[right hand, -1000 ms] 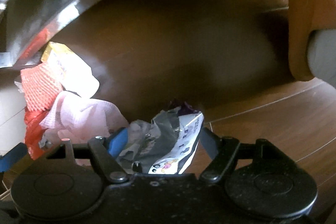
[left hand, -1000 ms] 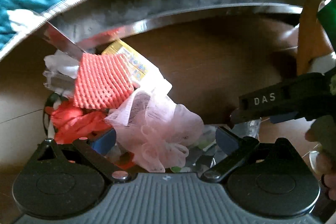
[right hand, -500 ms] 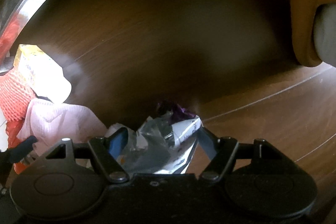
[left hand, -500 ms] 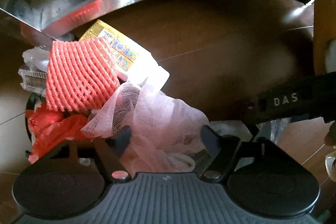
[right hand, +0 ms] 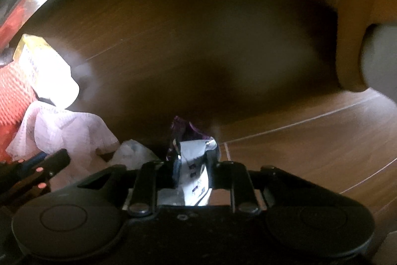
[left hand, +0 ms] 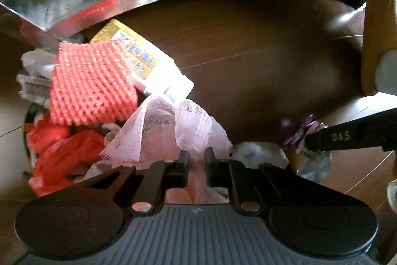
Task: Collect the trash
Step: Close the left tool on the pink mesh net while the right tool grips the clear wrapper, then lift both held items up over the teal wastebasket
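Both closed since earlier frames. Left hand-held gripper (left hand: 194, 157): pinched on pink mesh (left hand: 163, 133), beside red net (left hand: 91, 83) and carton (left hand: 146, 63). Right hand-held gripper (right hand: 192, 160): clamped on foil wrapper (right hand: 193, 153), low over wood floor (right hand: 297, 153).

Left gripper (left hand: 194, 158): jaws drawn nearly together, a narrow gap kept, pink mesh pinched between fingers (left hand: 184, 160).
Right gripper (right hand: 193, 160): jaws closed in, clamped on crumpled foil wrapper (right hand: 192, 160).
Relative pose: both held low, side by side, right seen at the right edge of the left view.
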The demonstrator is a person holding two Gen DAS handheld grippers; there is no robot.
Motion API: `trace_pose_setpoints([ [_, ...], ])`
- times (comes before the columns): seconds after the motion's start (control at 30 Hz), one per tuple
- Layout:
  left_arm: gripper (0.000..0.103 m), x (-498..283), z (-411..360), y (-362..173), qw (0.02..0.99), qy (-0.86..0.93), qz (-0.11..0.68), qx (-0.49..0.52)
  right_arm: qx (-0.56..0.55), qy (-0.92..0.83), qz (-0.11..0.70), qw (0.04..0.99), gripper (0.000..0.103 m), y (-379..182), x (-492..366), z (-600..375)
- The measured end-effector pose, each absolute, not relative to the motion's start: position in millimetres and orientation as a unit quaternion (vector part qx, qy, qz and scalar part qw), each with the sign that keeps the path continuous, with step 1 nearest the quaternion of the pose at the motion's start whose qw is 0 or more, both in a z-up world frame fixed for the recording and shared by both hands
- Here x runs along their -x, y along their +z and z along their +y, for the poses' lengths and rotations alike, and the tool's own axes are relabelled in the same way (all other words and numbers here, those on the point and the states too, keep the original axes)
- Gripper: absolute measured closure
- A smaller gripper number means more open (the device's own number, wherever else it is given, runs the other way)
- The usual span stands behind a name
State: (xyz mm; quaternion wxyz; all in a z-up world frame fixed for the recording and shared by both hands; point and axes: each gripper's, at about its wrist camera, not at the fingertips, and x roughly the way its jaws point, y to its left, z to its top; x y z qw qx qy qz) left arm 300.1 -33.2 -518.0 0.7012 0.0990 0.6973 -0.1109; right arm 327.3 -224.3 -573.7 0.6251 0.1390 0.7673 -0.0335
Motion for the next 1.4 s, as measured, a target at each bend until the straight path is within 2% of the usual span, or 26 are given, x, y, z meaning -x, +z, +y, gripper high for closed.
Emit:
trace_pose_setpoints([
  [0.23, 0.093, -299, -31, -465, 0.721, -0.081, 0.685, -0.063, -0.112, -0.018, 0.743, 0.660, 0.094, -517, -326, -223],
  [0.53, 0.093, -279, -22, -363, 0.769, -0.052, 0.636, -0.028, -0.069, 0.038, 0.667, 0.741, 0.099, -396, -306, -225],
  [1.03, 0.093, -209, 17, -184, 0.861, -0.020, 0.503, 0.071, -0.021, 0.110, 0.497, 0.860, 0.101, -208, -239, -220],
  [1.4, 0.093, -216, 39, -57, 0.916, -0.020, 0.388, 0.101, 0.039, 0.173, 0.338, 0.924, 0.101, -53, -234, -206],
])
